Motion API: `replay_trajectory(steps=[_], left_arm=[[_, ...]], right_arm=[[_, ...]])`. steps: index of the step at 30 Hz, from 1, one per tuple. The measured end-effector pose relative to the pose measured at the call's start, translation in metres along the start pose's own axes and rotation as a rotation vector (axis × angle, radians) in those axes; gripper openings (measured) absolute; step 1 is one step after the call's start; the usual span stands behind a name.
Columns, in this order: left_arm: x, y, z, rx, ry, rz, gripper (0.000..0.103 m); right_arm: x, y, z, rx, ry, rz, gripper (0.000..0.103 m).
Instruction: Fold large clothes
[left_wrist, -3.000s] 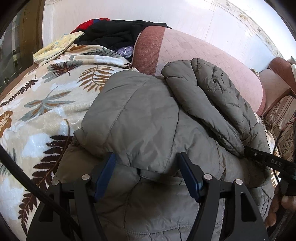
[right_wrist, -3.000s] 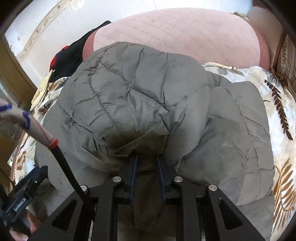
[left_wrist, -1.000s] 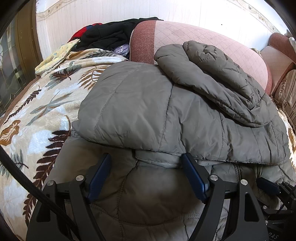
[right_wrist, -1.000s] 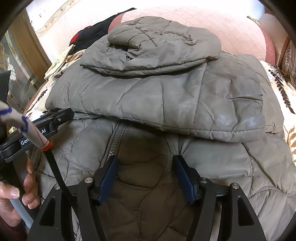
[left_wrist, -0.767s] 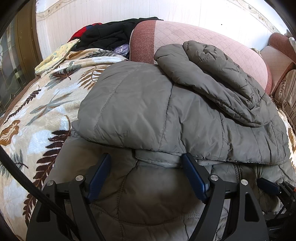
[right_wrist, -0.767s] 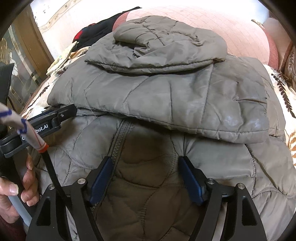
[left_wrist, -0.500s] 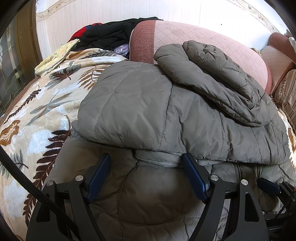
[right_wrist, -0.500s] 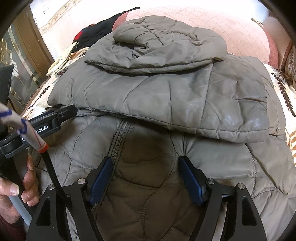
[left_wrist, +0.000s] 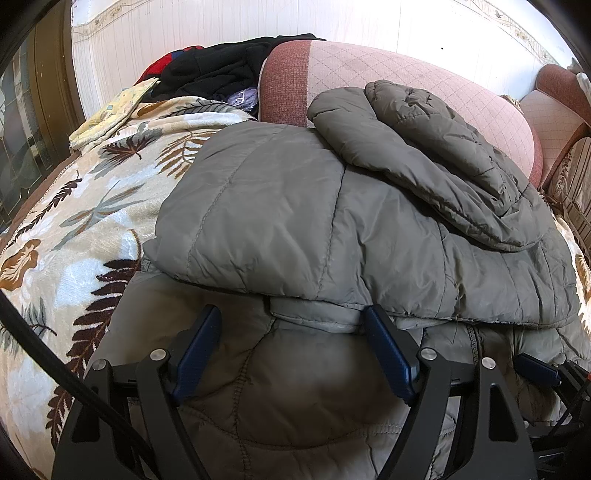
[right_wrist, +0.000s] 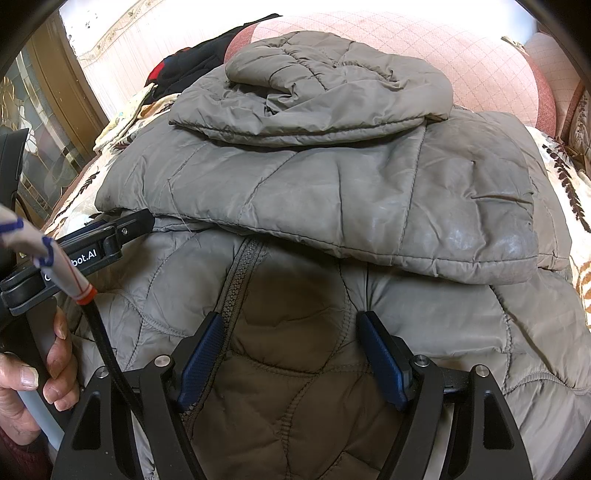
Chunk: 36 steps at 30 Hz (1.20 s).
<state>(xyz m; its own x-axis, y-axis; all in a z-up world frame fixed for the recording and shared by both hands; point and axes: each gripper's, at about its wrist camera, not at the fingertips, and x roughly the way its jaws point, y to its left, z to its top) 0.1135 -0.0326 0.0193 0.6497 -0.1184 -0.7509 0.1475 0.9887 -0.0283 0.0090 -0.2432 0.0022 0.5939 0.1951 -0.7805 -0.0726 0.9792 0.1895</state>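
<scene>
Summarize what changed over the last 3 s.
The right gripper let go of the jacket fold, opened and backed off; the folded upper part now lies flat on the lower half. The left gripper remains open, the jacket remains on the leaf-print blanket.

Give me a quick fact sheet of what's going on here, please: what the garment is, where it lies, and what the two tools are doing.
garment: grey quilted jacket, folded over itself, hood on top
surface: leaf-patterned blanket
left gripper: fingers open, over the jacket's near part, holding nothing
right gripper: fingers open, beside the zipper, holding nothing
behind: pink sofa back, dark clothes pile
</scene>
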Motion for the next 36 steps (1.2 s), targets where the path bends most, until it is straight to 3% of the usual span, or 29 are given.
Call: replay_trajectory(steps=[29, 36], left_arm=[[-0.001, -0.001, 0.000, 0.005, 0.004, 0.002, 0.079], [-0.027, -0.007, -0.004, 0.027, -0.012, -0.005, 0.079]], right_arm=[[0.001, 0.001, -0.001, -0.011, 0.003, -0.007, 0.079], [-0.012, -0.001, -0.005, 0.005, 0.004, -0.010, 0.080]])
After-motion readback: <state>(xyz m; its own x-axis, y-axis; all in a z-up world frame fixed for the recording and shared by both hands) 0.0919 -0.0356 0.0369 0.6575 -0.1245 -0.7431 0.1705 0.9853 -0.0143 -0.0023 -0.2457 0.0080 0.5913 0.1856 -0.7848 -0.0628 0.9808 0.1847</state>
